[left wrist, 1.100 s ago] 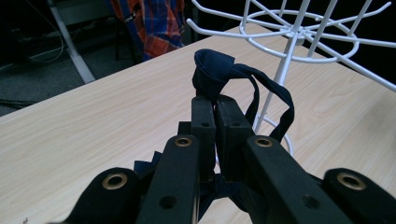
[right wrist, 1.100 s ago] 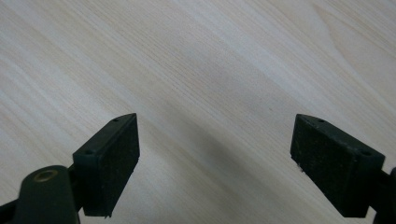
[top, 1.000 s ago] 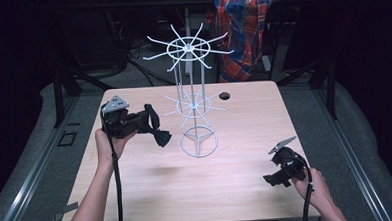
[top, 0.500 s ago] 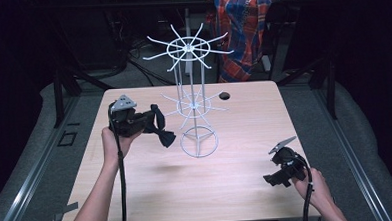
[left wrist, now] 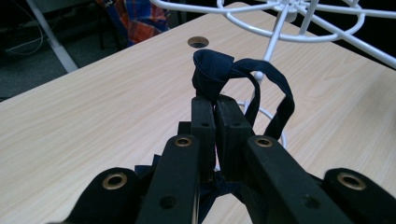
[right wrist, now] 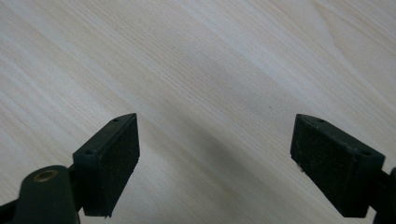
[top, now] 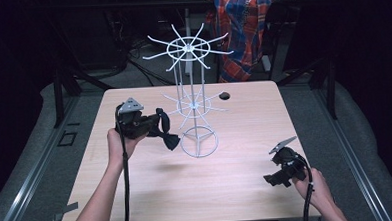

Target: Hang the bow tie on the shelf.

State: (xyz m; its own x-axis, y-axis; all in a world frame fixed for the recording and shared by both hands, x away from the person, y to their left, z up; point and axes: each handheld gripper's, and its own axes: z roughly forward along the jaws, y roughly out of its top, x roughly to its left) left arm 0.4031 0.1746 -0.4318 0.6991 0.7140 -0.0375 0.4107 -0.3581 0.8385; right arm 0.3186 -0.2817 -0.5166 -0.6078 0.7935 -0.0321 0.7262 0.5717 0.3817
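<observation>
My left gripper (top: 158, 124) is shut on a dark navy bow tie (top: 171, 140), held above the table just left of a white wire rack (top: 193, 106). In the left gripper view the jaws (left wrist: 215, 101) pinch the tie's strap (left wrist: 213, 70), which loops up in front of a rack prong with a ball tip; the bow hangs below the jaws. The rack has an upper spoked ring (top: 188, 48), a lower one and a round base. My right gripper (top: 273, 180) rests low at the table's near right, open, with bare wood between its pads (right wrist: 114, 158).
The wooden table (top: 238, 198) has a round cable hole (top: 225, 95) behind the rack. A red and blue plaid cloth (top: 243, 28) hangs beyond the far edge. Dark floor and metal rails flank the table.
The left gripper has shifted a little to the right, bringing the bow tie closer to the rack. The right gripper has stayed where it was.
</observation>
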